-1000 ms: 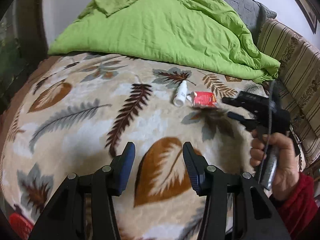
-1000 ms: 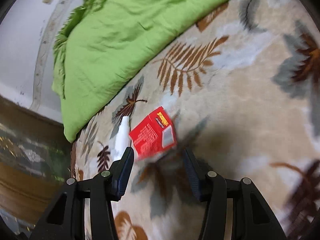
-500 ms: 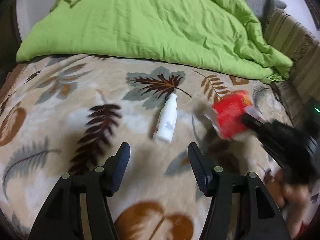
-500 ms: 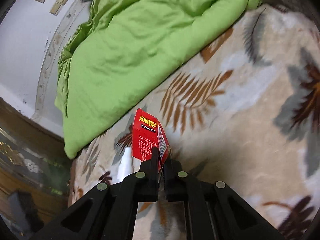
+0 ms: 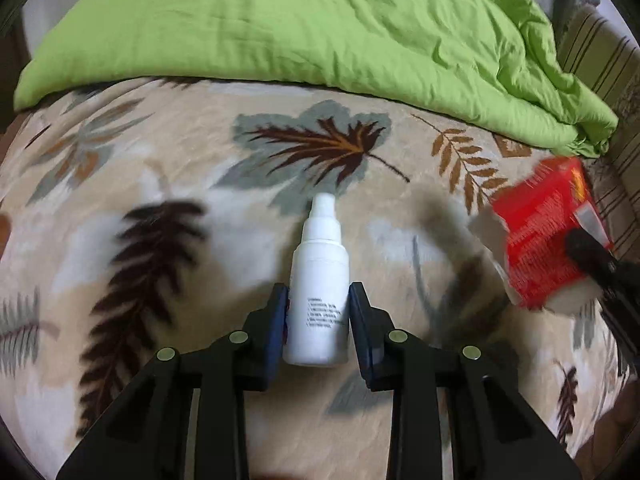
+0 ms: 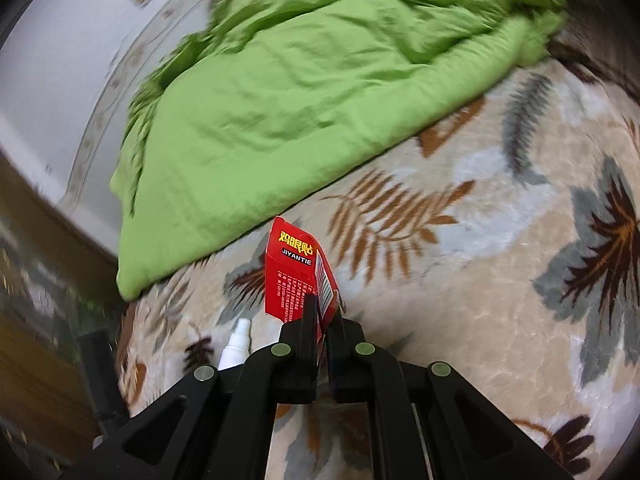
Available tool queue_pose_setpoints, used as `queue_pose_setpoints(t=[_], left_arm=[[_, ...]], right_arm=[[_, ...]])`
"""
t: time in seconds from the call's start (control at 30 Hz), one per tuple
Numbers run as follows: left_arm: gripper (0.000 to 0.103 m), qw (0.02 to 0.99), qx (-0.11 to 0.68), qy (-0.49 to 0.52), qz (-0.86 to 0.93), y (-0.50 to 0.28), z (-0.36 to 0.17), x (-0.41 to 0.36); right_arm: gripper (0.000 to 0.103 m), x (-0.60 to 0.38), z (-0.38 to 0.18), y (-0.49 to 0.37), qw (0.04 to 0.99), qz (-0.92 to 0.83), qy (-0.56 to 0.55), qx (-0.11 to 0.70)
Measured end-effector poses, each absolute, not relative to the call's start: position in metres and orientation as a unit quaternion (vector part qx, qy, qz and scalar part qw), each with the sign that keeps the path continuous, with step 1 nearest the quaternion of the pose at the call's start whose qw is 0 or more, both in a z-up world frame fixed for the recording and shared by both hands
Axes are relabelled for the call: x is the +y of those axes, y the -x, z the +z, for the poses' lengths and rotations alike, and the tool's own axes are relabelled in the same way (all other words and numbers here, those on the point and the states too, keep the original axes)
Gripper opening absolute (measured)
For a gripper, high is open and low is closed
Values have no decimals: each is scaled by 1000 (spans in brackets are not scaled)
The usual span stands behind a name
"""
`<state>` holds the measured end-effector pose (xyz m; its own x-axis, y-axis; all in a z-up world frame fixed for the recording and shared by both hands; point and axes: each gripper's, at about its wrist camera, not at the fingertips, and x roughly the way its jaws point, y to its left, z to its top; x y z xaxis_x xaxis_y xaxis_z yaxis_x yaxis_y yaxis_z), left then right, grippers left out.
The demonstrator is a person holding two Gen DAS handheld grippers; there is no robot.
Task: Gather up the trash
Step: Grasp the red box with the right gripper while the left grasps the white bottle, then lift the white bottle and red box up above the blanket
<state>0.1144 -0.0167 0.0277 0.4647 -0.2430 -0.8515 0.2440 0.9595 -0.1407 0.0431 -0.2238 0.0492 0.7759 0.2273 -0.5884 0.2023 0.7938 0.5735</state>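
left gripper jaws straddle white bottle, touching; right gripper jaws clamp red box.

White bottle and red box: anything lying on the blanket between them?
Nothing. In the left wrist view only bare leaf-print blanket, with some shadow, separates the white bottle from the red box.

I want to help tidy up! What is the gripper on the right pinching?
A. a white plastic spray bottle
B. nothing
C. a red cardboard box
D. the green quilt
C: in the right wrist view the right gripper is closed on the flat red cardboard box, lifted off the leaf-patterned blanket.
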Motion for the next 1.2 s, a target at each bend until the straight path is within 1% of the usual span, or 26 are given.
queue_pose_setpoints(t=[0.2,0.4,0.53,0.7,0.83,1.03,1.2], left_arm=[[29,874,470,13,-121,-43,37,38],[29,897,430,28,-94,33,43,86],[29,896,432,37,-93,62,42,102],[29,884,454,52,-97,69,29,110],[29,883,456,64,-93,60,21,108],[29,894,434,73,-83,57,21,109],[29,918,385,72,-57,71,36,116]], right_arm=[[4,-163,59,-26,909,61,-222,347],[4,-104,67,11,924,103,-133,343],[4,-83,69,51,933,111,-88,332],[4,-84,53,102,933,102,-71,337],[4,-92,45,111,927,94,-86,354],[4,-84,43,111,933,84,-60,345],[4,-79,46,112,942,69,-44,327]])
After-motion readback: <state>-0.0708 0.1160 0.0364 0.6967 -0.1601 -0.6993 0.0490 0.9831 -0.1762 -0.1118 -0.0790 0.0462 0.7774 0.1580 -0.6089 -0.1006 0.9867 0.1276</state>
